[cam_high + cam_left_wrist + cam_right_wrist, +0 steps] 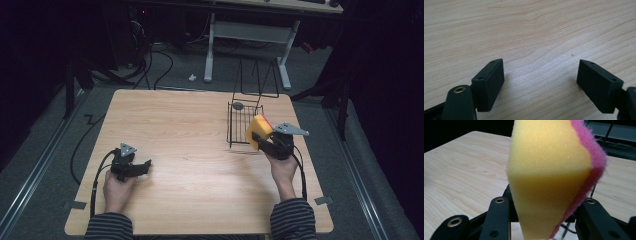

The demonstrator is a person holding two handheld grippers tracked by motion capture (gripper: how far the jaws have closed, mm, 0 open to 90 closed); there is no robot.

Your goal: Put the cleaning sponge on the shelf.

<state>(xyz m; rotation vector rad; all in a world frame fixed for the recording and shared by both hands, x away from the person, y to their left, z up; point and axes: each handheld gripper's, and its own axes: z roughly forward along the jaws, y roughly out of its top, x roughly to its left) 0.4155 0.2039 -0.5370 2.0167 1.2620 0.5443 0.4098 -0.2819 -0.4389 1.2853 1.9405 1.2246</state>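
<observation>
Your right hand-held gripper (267,141) is clamped on the yellow foam sponge with a pink scouring face (258,131), lifted beside the black wire rack (243,122). Placing it likely remains. Your left hand-held gripper (142,166) rests with jaws apart on the pale wooden counter (200,170).

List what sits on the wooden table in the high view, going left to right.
Left black hand-held gripper, open on the bare light wooden table → black wire basket → yellow sponge with a pink backing, clamped in the right black hand-held gripper.
</observation>
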